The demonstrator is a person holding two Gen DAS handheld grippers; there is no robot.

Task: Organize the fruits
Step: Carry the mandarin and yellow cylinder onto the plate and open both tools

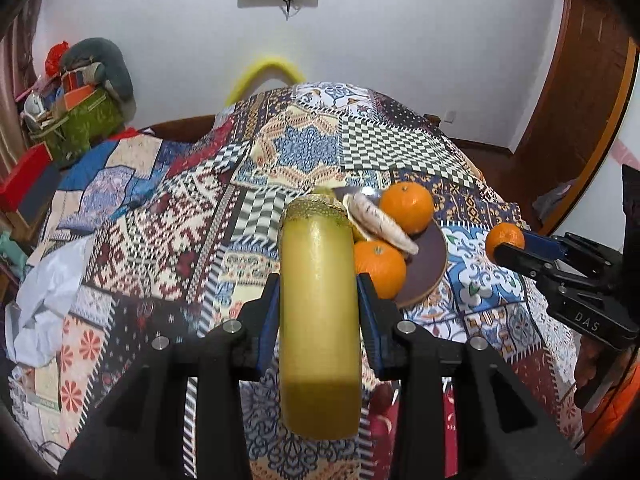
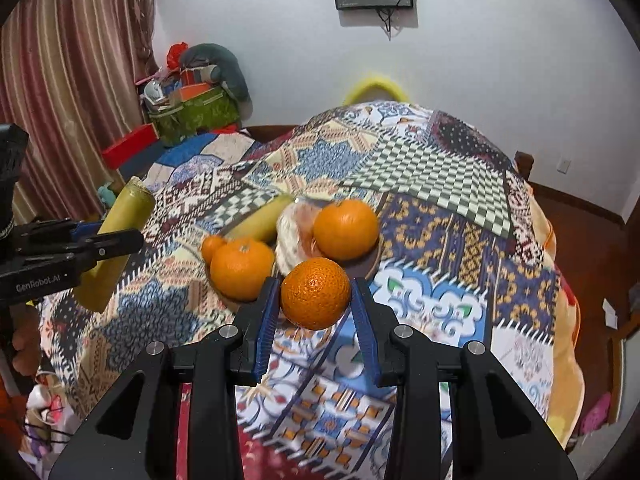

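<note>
My left gripper (image 1: 318, 286) is shut on a thick yellow-green stalk piece (image 1: 318, 332), which stands lengthwise between the blue pads above the patterned cloth. The right wrist view has it at the left (image 2: 128, 208). My right gripper (image 2: 315, 300) is shut on a small mandarin (image 2: 316, 280), held just in front of the dark brown plate (image 2: 366, 266). The left wrist view shows that mandarin (image 1: 505, 238) right of the plate (image 1: 434, 256). On the plate lie two oranges (image 2: 346, 230) (image 2: 242, 268), a pale peeled fruit (image 2: 294, 236), a banana (image 2: 260, 220) and a smaller orange (image 2: 212, 246).
A patchwork quilt (image 1: 168, 232) covers the surface and falls off at the right toward a wooden floor (image 2: 580, 224). A green box of clutter (image 2: 192, 114) and a red box (image 2: 128, 146) stand at the back left. White cloth (image 1: 44, 288) lies at the left edge.
</note>
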